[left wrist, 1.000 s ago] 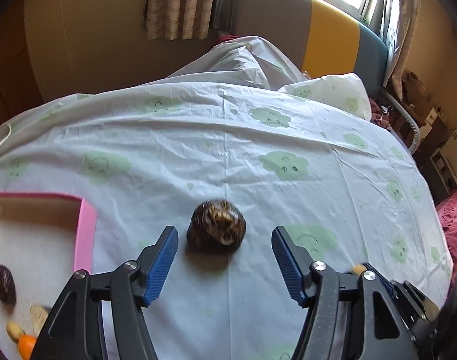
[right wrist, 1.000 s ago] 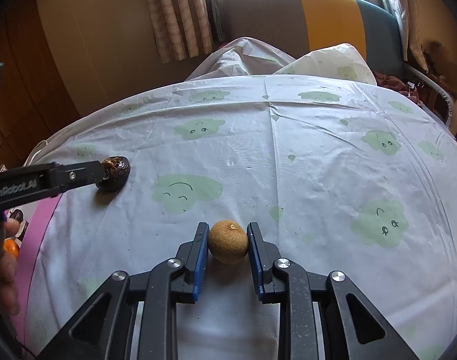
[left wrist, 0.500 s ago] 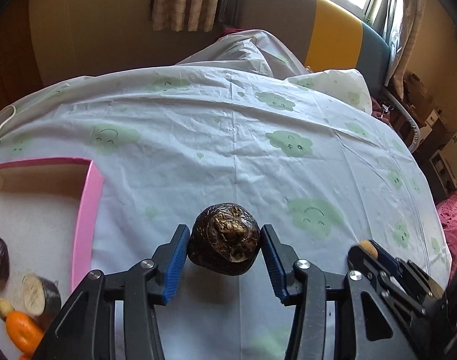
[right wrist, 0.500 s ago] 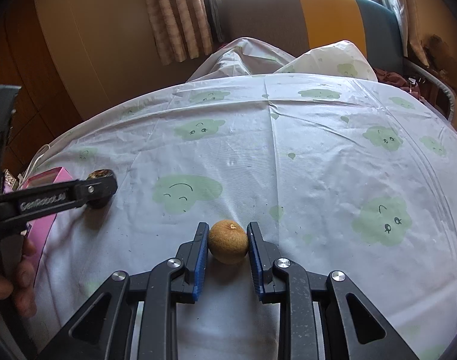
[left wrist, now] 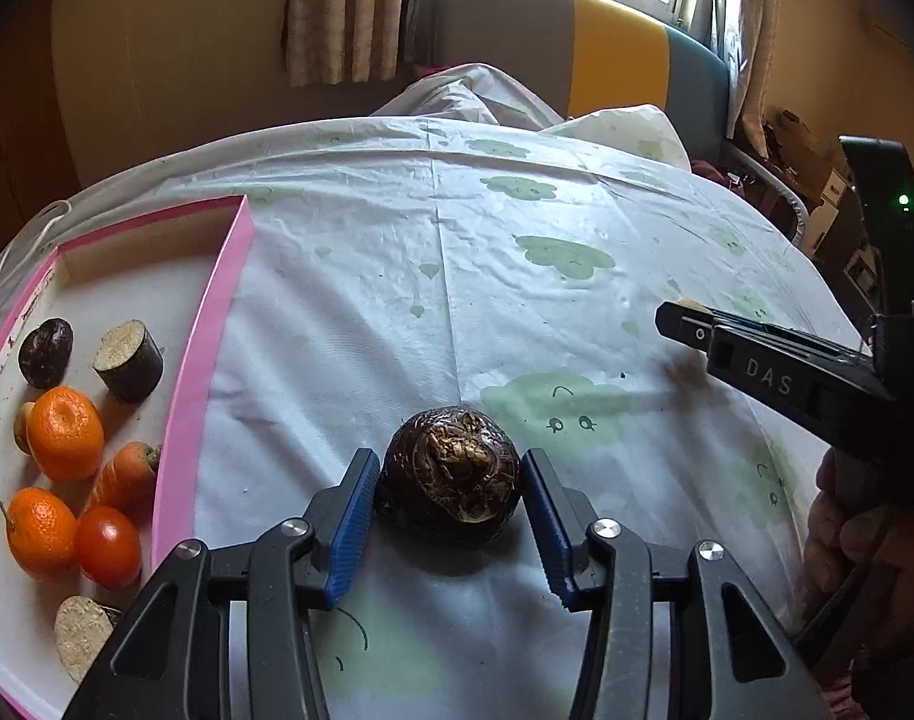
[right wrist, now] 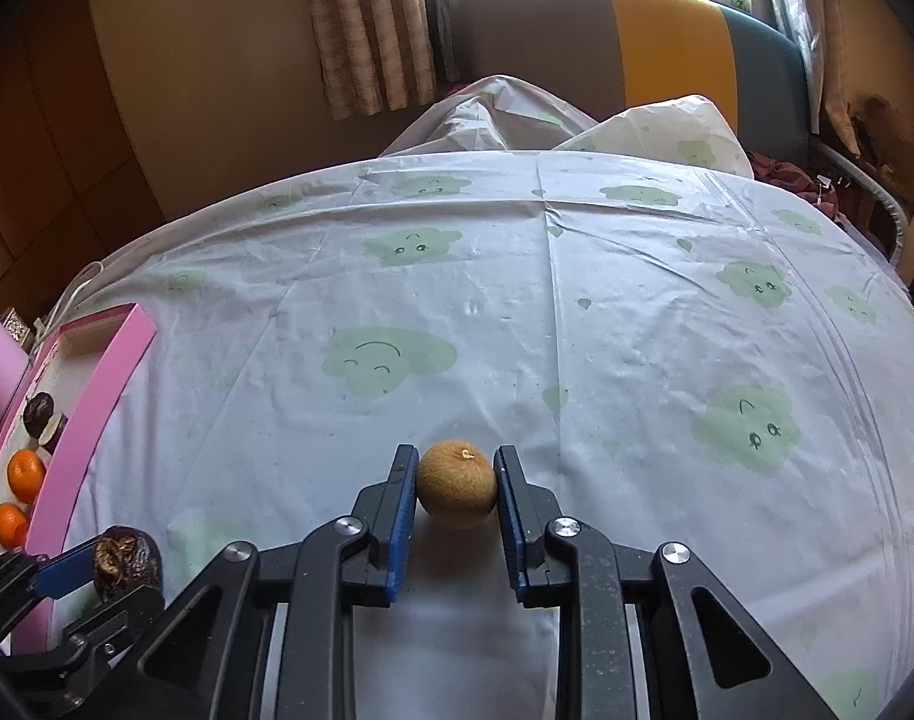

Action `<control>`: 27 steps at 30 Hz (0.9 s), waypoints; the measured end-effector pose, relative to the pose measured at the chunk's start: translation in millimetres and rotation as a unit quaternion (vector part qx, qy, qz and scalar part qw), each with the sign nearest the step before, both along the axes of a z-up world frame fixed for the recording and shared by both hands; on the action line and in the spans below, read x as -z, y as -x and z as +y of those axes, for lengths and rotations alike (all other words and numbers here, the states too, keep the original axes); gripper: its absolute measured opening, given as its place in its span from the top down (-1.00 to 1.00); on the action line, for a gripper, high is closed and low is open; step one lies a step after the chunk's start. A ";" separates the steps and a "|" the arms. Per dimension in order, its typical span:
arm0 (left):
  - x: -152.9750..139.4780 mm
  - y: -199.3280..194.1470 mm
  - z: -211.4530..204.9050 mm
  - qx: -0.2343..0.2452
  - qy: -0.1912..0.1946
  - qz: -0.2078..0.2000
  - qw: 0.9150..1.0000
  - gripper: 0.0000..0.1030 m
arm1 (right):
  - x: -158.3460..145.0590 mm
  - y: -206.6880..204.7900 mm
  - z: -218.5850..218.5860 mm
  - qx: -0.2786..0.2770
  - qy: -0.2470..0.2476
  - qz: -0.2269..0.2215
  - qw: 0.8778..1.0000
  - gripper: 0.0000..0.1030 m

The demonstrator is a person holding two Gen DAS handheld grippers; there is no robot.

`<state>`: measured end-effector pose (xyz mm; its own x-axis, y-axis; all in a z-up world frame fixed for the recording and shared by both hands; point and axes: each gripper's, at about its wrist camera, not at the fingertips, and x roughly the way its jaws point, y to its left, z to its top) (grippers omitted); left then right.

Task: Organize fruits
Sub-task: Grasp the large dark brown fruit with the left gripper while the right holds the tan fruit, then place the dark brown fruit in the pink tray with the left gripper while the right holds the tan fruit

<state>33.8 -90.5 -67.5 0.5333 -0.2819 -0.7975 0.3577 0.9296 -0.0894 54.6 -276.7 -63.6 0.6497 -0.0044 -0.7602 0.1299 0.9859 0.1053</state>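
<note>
My left gripper (left wrist: 451, 516) is shut on a dark brown wrinkled round fruit (left wrist: 451, 480), held above the tablecloth just right of the pink tray (left wrist: 202, 378). It also shows in the right wrist view (right wrist: 124, 558) at lower left. My right gripper (right wrist: 456, 507) is shut on a small tan round fruit (right wrist: 456, 483) and holds it over the cloth. The tray holds oranges (left wrist: 64, 432), a tomato (left wrist: 108, 546), a carrot (left wrist: 124, 474), a dark fruit (left wrist: 45, 351) and cut brown stubs (left wrist: 128, 360).
The table is covered by a white cloth with green cloud prints (right wrist: 391, 360). The right gripper's body (left wrist: 787, 378) and the holding hand (left wrist: 847, 540) reach in from the right. A sofa (right wrist: 637, 42) and curtains (right wrist: 367, 24) stand behind the table.
My left gripper closed on the dark fruit, lifted it and carried it back and leftward toward the pink tray, so more of the tray shows. My right gripper keeps its hold on the tan fruit.
</note>
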 end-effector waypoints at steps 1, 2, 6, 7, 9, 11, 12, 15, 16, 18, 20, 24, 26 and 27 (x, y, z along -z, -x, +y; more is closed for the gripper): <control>0.5 -0.3 0.3 -0.001 0.002 0.000 1.000 0.04 | -1.1 6.1 3.2 -0.001 0.007 -0.004 1.000 0.50; 1.3 -2.4 1.2 -0.002 0.005 0.002 1.000 0.03 | -0.9 11.3 5.9 -0.002 0.013 -0.005 1.000 0.50; 2.6 -2.8 2.5 -0.001 0.013 0.000 1.000 0.03 | 9.3 23.8 11.8 -0.001 0.024 -0.007 1.000 0.50; 2.8 -2.0 2.7 0.000 0.014 -0.002 1.000 0.03 | 9.3 23.5 12.5 0.000 0.027 -0.005 1.000 0.50; 2.7 -2.4 3.5 -0.001 0.019 -0.002 1.000 0.04 | 10.5 22.8 12.4 0.000 0.030 -0.006 1.000 0.50; 2.4 -1.8 3.9 -0.001 0.019 -0.002 1.000 0.04 | 11.1 23.0 12.1 0.000 0.028 -0.007 1.000 0.50; 2.3 -1.4 3.8 0.000 0.018 -0.003 1.000 0.04 | 11.4 22.6 12.0 0.000 0.028 -0.007 1.000 0.50; 1.2 -0.5 5.4 0.000 0.019 -0.001 1.000 0.04 | 11.9 23.1 12.8 0.000 0.029 -0.007 1.000 0.49; 0.7 -0.3 5.8 -0.001 0.019 0.000 1.000 0.04 | 12.0 23.1 13.0 0.000 0.030 -0.007 1.000 0.49; -0.9 0.4 7.1 -0.003 0.020 0.002 1.000 0.04 | 12.1 23.2 13.2 0.000 0.030 -0.007 1.000 0.49; -4.0 1.7 8.6 -0.005 0.023 -0.001 1.000 0.04 | 12.4 22.7 14.9 0.000 0.036 -0.006 0.999 0.49; -13.6 4.7 12.6 -0.006 0.027 -0.008 1.000 0.04 | 12.8 21.9 15.5 0.000 0.039 -0.006 0.999 0.49; -19.9 6.2 15.5 -0.008 0.030 -0.011 0.999 0.04 | 12.9 22.1 15.8 0.000 0.040 -0.007 0.999 0.49; -23.3 6.9 17.1 -0.009 0.030 -0.013 0.999 0.04 | 12.9 22.1 16.0 0.000 0.041 -0.007 0.999 0.49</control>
